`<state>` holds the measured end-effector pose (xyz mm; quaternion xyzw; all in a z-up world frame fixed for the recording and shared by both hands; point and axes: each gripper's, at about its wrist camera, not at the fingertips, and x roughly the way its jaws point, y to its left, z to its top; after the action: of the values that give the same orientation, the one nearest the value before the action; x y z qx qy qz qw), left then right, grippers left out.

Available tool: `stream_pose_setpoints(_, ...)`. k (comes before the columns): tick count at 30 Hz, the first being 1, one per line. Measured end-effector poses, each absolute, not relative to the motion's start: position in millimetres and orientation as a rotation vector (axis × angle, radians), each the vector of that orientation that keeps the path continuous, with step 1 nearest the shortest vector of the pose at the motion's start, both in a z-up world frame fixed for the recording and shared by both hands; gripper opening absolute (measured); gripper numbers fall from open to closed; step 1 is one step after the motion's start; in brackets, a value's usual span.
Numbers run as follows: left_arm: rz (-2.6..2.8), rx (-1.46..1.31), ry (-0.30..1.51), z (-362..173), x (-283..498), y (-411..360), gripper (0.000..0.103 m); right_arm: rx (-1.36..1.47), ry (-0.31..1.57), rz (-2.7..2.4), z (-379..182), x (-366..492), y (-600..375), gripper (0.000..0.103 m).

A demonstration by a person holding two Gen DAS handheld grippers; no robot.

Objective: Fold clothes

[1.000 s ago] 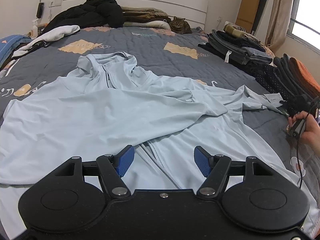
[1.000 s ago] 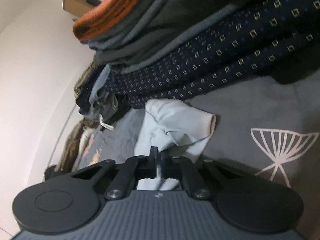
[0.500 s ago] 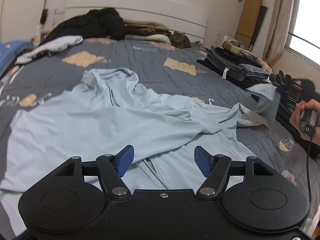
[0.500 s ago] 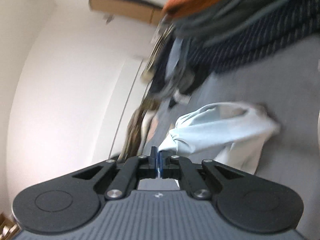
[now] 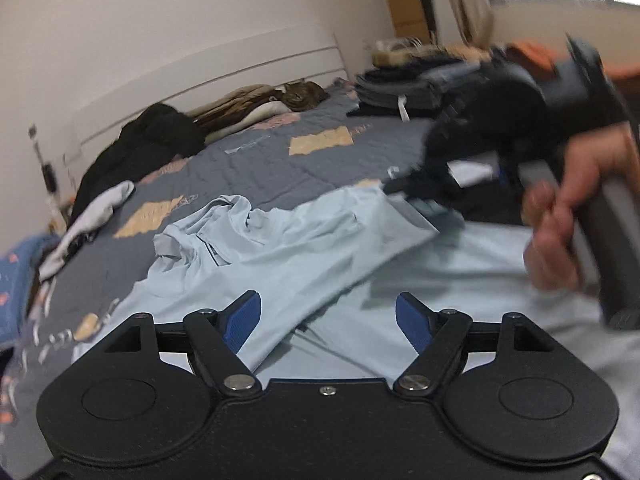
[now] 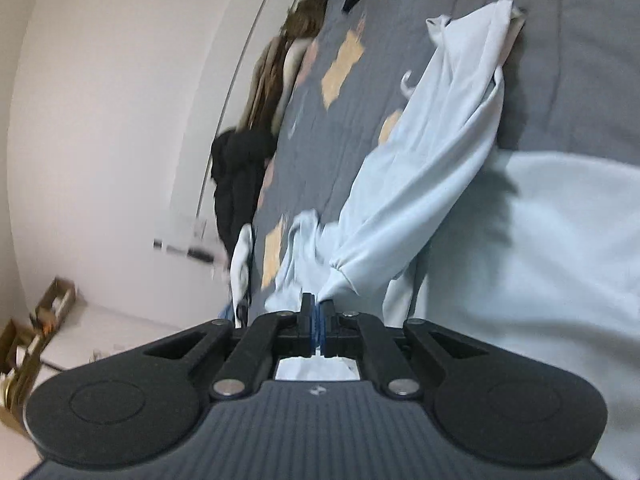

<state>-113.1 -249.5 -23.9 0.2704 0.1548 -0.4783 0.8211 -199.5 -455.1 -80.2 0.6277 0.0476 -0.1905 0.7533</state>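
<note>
The pale blue shirt [image 5: 280, 264] lies mid-bed [image 5: 256, 160] with bare quilt far and left, while the right tongs [image 6: 318, 312], clenched on its sleeve [image 6: 420, 200], have carried it in from the right-hand piles and the empty left tongs [image 5: 328, 320] are opening.

Soft window light, motion blur, fisheye bending at edges.

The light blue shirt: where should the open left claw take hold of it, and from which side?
Judging by its pose, grip the light blue shirt at the loose near fold edge between the left claw fingers, coming from above. The right claw already holds a sleeve.
</note>
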Motion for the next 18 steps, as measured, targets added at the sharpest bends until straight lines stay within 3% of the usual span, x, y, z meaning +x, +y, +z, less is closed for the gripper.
stream_pose_setpoints(18, -0.908, 0.930, -0.031, -91, -149, -288, 0.071, 1.495, 0.293, -0.185, -83, -182, -438, 0.002)
